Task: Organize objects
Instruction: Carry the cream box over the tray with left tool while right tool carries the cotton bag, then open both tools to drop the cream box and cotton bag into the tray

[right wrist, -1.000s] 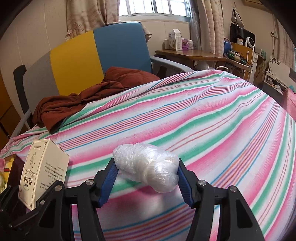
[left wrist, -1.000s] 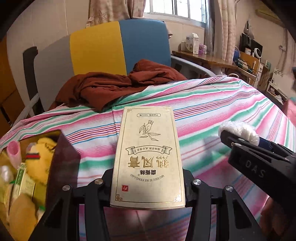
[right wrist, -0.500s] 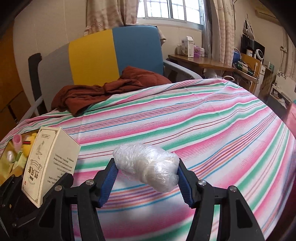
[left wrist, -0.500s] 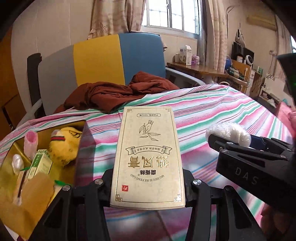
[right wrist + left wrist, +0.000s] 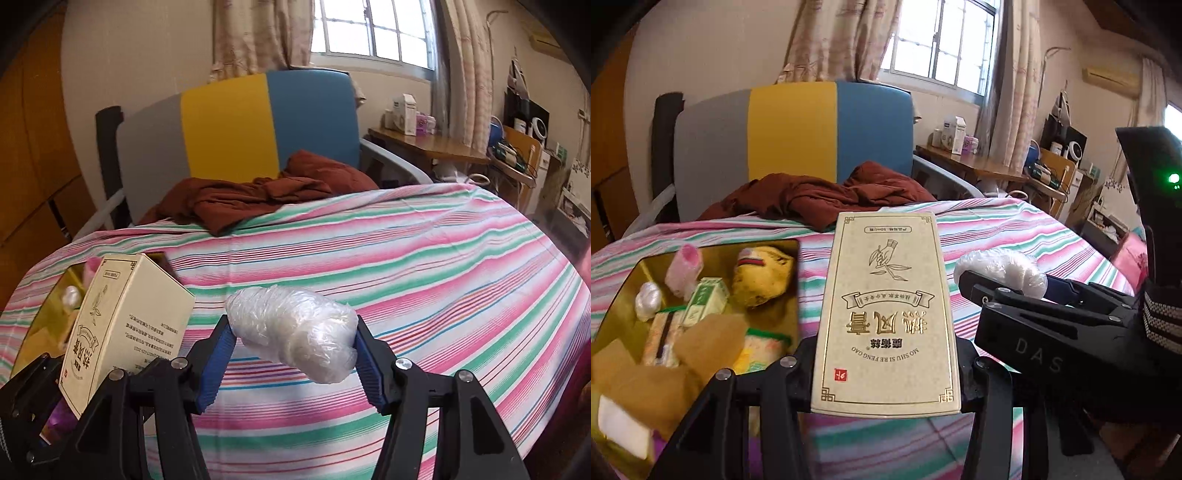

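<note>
Left wrist view: the left gripper has its fingers clamped on the sides of a cream carton with gold lettering, held flat and lifted above the striped bedcover. Just to its left sits the open gold-lined box, already holding a yellow plush toy, a small green-and-white carton, a pink cap-like piece and other small packets. To the right, near the cream carton but not touching it, the right gripper shows side-on with its white load.

In the right wrist view the right gripper's blue-padded fingers are closed on a crumpled clear plastic bundle, also held off the bed. The cream carton stands at lower left of this view, with the box's gold rim behind it. Further out lie a rust-brown garment at the head of the bed and the grey, yellow and blue headboard.

The step in hand looks like carrying — both items are picked up and neither is yet in the box. The carton is nearer, so the next move probably calls for swinging it left over the opening, lowering it into the free space beside the plush toy and only then releasing; the bundle would follow. The box is crowded, so the carton may need tilting to fit.
</note>
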Motion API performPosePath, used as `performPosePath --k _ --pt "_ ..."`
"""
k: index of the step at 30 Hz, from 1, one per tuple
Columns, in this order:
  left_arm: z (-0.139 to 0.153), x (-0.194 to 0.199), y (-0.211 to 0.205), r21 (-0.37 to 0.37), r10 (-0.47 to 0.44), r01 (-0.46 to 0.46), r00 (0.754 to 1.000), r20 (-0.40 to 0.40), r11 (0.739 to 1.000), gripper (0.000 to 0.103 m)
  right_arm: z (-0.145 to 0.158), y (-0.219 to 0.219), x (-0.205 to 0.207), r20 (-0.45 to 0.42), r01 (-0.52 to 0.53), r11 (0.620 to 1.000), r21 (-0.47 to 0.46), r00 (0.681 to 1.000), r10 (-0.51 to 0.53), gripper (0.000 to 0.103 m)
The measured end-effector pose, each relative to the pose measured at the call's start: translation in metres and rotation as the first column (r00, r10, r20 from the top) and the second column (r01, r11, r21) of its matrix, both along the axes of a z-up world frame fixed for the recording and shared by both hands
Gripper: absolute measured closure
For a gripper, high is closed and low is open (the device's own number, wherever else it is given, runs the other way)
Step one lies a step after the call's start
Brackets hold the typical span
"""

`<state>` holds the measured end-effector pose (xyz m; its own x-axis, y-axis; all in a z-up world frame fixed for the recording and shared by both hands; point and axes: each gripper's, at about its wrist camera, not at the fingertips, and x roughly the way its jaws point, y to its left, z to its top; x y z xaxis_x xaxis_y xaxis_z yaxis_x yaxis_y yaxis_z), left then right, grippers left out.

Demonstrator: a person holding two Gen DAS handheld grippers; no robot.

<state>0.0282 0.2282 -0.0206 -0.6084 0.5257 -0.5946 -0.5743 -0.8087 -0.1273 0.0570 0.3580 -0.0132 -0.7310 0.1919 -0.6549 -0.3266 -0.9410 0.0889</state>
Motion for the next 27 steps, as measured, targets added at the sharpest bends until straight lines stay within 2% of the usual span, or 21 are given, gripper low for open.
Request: performPosePath --k 6,11,17,27 --pt "0.003 0.002 -0.047 0.003 0.052 -0.052 0.998 0.018 0.999 0.052 0.009 -0.032 -0.002 -0.014 -0.074 0.996 -0.057 0.997 0.073 0.041" --pt "0.008 -0.007 -0.097 0.011 0.127 -0.127 0.991 0.031 0.992 0.052 0.013 -0.069 -0.012 -0.020 -0.173 0.982 -0.068 0.985 0.173 0.041" --pt "0.014 -0.043 -0.149 0.013 0.213 -0.214 0.975 0.062 0.977 0.052 0.014 -0.107 -0.033 -0.012 -0.283 0.955 -0.087 0.959 0.283 0.041" --pt "0.003 -0.100 -0.197 -0.068 0.291 -0.285 0.949 0.121 0.956 0.052 0.008 -0.150 -0.082 0.008 -0.377 0.915 -0.146 0.924 0.382 0.040"
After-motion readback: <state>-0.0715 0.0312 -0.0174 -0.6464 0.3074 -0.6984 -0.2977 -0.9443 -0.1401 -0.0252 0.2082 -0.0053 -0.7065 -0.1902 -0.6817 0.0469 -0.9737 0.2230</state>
